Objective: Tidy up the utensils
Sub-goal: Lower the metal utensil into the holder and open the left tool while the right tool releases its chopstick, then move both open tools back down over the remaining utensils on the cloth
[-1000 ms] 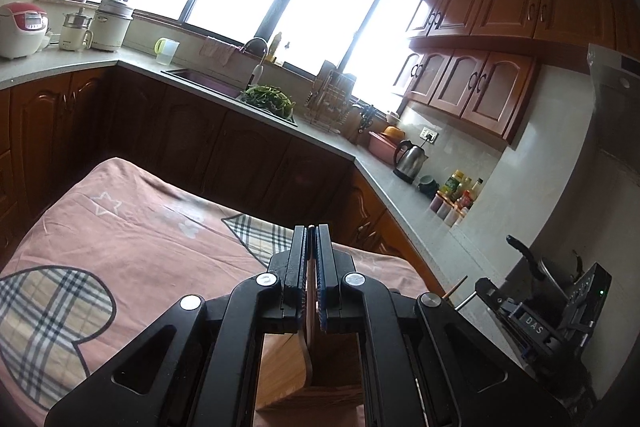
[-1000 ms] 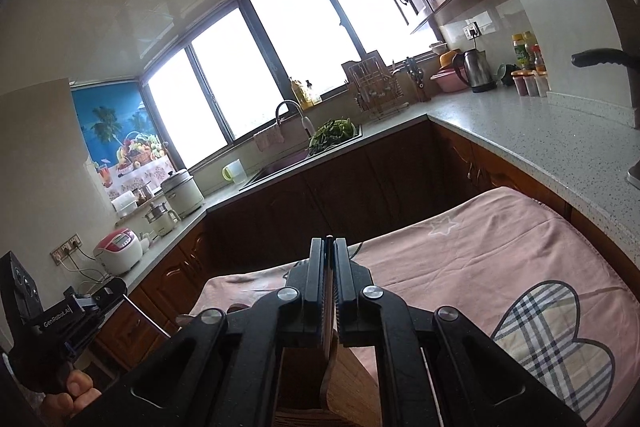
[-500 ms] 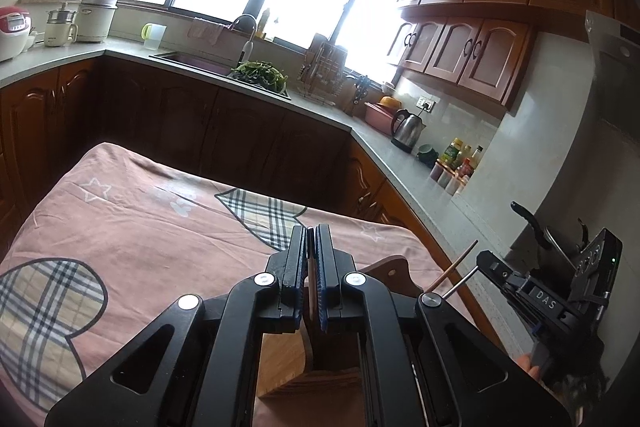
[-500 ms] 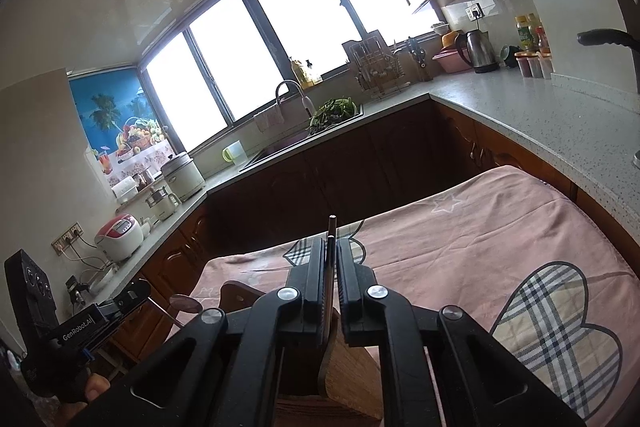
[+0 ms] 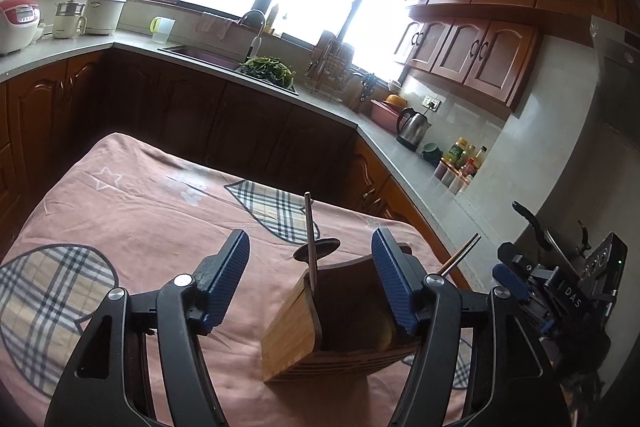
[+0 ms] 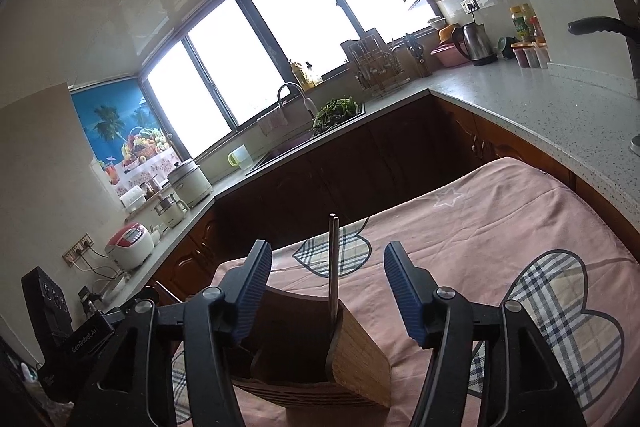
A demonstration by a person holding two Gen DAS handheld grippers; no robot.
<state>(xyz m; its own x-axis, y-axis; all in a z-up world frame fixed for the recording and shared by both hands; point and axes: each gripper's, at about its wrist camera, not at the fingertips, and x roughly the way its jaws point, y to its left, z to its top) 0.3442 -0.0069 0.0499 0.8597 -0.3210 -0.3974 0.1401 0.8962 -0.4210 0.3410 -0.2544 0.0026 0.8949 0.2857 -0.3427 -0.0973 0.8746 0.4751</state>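
Two grippers, left [image 5: 310,281] and right [image 6: 328,293], have jaws spreading apart, gripping nothing. Between them a wooden utensil holder [image 5: 316,339] stands on a pink cloth-covered table [image 5: 132,211]. A metal utensil handle [image 5: 310,235] leans upright inside it.

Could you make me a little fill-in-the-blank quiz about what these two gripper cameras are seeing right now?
1. The wooden utensil holder stands on a pink ____.
2. A thin metal utensil stands in the holder, pointing ____.
3. The electric kettle sits on the ____.
4. The left gripper has its jaws ____, gripping nothing.

Missing words: cloth; up; counter; opening
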